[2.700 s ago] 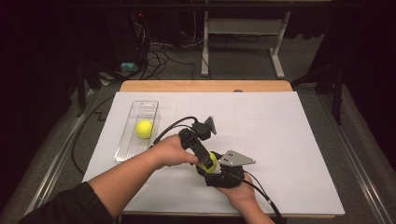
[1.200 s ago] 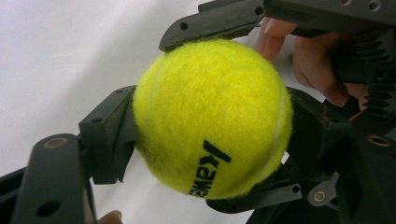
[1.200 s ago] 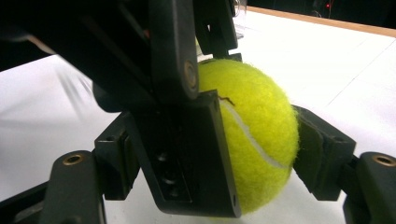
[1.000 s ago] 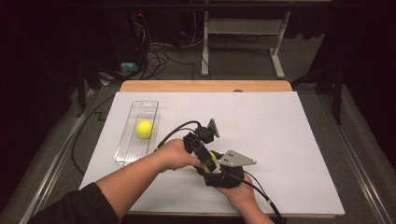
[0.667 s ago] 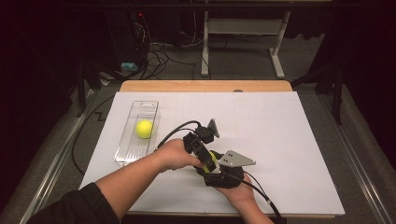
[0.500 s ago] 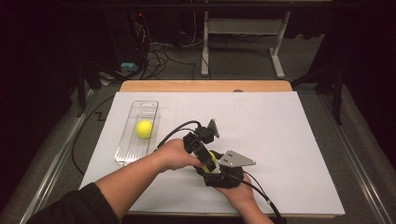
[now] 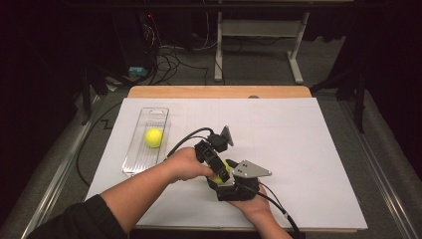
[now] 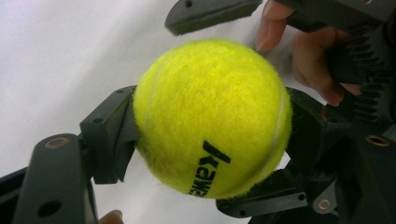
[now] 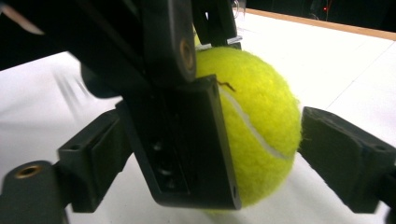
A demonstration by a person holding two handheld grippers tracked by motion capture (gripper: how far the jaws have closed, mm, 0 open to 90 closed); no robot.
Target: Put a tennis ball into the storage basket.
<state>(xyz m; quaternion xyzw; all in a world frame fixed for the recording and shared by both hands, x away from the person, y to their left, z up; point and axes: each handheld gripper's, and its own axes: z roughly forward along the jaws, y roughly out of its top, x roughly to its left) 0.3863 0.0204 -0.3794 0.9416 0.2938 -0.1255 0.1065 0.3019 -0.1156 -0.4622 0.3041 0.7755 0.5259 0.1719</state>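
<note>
A yellow tennis ball (image 7: 217, 175) (image 8: 212, 116) (image 9: 257, 121) sits between both grippers near the table's front middle. My left gripper (image 7: 219, 173) (image 8: 212, 135) comes in from the left and is shut on it, pads pressing both sides. My right gripper (image 7: 222, 177) (image 9: 219, 158) comes from the front. Its jaws have just been opening, and they now stand apart from the ball, which is still between them. One left jaw crosses in front of the ball in the right gripper view. A second tennis ball (image 7: 154, 137) lies in a clear tray (image 7: 142, 162).
White paper (image 7: 308, 149) covers the table, with a wooden edge (image 7: 219, 91) at the back. The tray stands at the left. Cables trail from both grippers. Beyond the table are a dark floor and a metal stand (image 7: 259, 45).
Since the earliest frame my left hand has shifted slightly toward the right gripper. Over the last second nothing has visibly moved in the high view.
</note>
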